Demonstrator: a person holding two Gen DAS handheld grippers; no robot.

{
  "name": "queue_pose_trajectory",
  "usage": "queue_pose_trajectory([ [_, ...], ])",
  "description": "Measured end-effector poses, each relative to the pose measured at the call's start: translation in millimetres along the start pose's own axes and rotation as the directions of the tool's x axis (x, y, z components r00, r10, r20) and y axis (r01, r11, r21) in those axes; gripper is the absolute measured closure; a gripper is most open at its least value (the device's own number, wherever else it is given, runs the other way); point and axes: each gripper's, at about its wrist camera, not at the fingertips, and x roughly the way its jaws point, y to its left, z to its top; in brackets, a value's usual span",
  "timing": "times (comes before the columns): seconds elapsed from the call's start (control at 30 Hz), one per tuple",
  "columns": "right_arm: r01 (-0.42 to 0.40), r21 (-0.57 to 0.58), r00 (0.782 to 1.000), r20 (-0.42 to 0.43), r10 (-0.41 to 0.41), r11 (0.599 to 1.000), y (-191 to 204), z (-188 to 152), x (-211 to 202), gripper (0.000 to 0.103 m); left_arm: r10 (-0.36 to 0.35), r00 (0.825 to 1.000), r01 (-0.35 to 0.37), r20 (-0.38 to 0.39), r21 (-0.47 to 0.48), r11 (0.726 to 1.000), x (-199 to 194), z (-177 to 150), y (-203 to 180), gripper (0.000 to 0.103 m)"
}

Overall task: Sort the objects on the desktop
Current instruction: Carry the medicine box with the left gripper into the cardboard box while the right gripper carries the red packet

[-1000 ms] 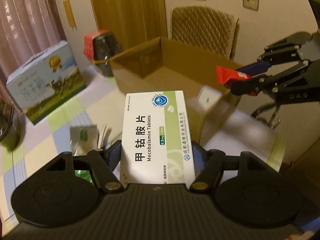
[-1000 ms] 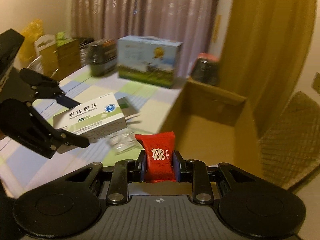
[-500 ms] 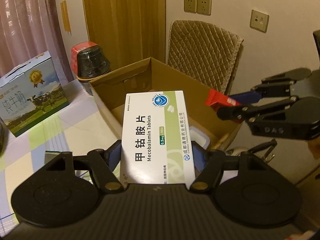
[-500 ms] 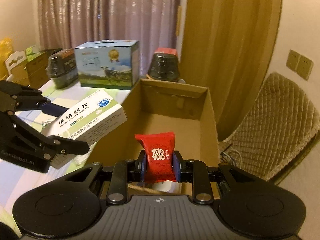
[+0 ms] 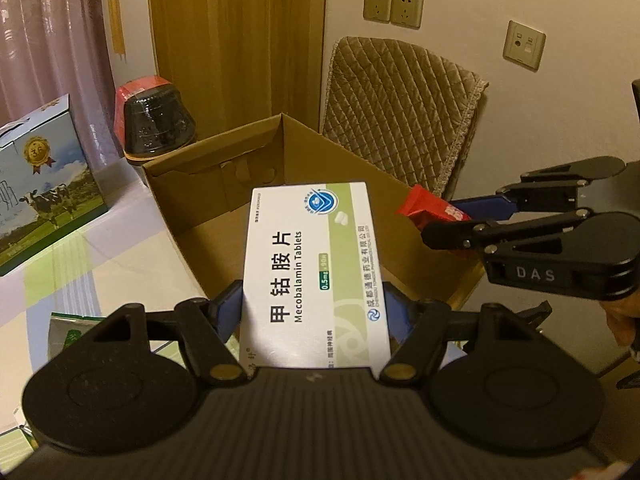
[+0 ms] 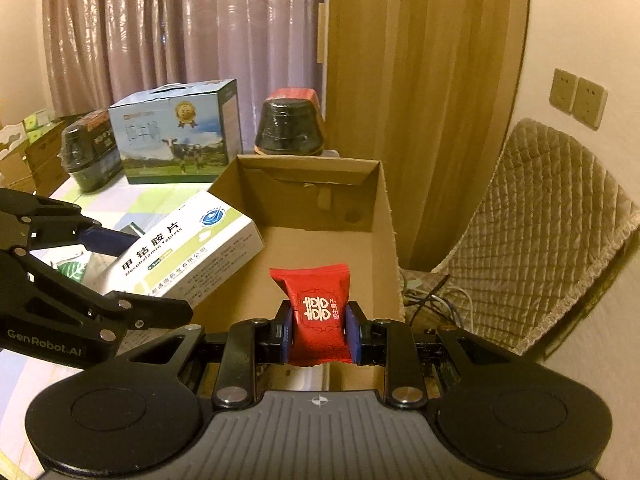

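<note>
Worktop (image 5: 120, 216) carries a carton (image 6: 384, 216) at its right edge, open at the top, and both tools hang at its mouth, so the step in hand seems to be the dropping of two things into it.

The pill box (image 5: 316, 272) is pinched across its width by the left tool (image 5: 316, 312), with its long side pointing forward over the near wall of the carton. In the right wrist view the pill box (image 6: 188, 252) reaches only partly over the left wall. I think it is better to carry it further over the floor of the carton and tip the front end down before the fingers spread; otherwise it may catch the wall and fall back on the worktop.

The right tool (image 6: 319, 330) is pressed on a red sachet (image 6: 318, 312), held upright above the near end of the carton. This one is light and soft, so a simple release above the floor should be enough.

The two tools are near each other. It seems safer to release one thing first, then the other, so that the fingers do not knock together.
</note>
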Motion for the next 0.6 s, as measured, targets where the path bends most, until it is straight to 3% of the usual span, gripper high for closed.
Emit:
queue_pose_trajectory([
  [0.17,0.007,0.002,1.000,-0.002,-0.007,1.000,-2.2,0.5,3.4,0.079,0.012,1.000,-0.012,0.012,-0.006,1.000,6.2,0.7,1.6,0.031],
  [0.6,-0.017,-0.009,1.000,-0.014,0.017,1.000,10.7,-2.0,9.6,0.079,0.075,0.996,-0.076,0.042,0.005,0.997,-26.1,-14.5,22.2,0.031],
])
